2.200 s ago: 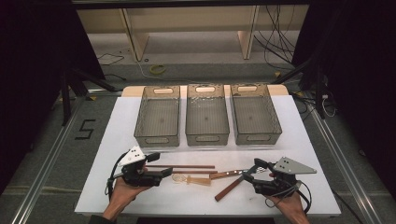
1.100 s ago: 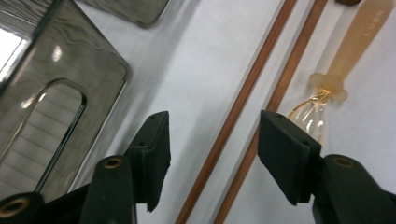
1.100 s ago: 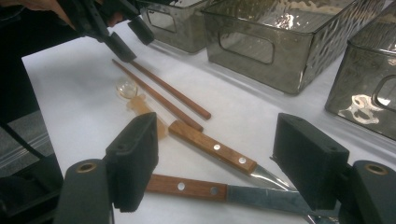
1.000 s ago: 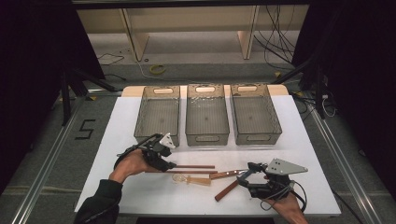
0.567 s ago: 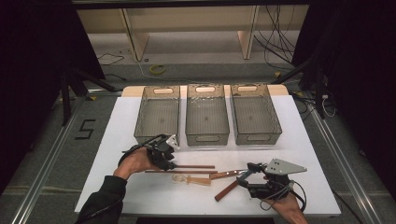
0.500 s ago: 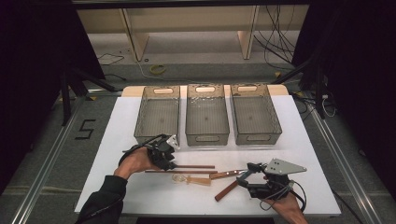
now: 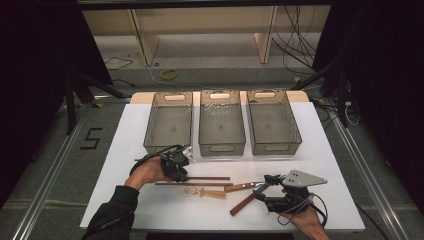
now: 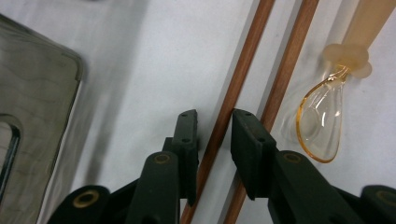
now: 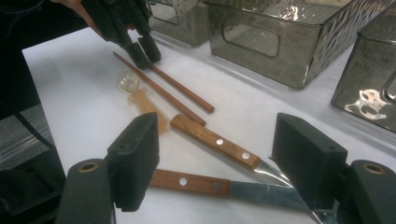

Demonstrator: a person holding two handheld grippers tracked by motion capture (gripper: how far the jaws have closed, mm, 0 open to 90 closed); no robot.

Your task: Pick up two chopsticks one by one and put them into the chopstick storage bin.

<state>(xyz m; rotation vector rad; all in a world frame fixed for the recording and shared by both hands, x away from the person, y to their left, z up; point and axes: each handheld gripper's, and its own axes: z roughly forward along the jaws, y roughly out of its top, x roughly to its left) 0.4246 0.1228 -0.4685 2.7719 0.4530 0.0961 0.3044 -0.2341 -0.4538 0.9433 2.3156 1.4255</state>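
2 brown chopsticks (image 7: 200, 180) lie side by side on the white table (image 7: 125, 150), running 9 to 3 o'clock in the high view, just in front of the left of 3 grey bins (image 7: 169, 122).

Over at 9 o'clock, the left hand (image 7: 147, 172) comes in on a dark sleeve, wrist bent so the left gripper (image 7: 181, 173) points down at the sticks' left ends. In the left gripper view its jaws have just been closing and now sit around the farther chopstick (image 8: 233, 98). There's a thin gap on either side, so it's not pinched yet. The second chopstick (image 8: 285, 79) passes just outside the right jaw, and a clear plastic spoon (image 8: 322, 116) lies near it.

At 3 o'clock, the right hand (image 7: 307, 222) rests low on the table, the right gripper (image 7: 261, 191) held level, jaws wide apart. 2 wooden-handled knives (image 9: 215, 142) lie between and just past them, untouched.
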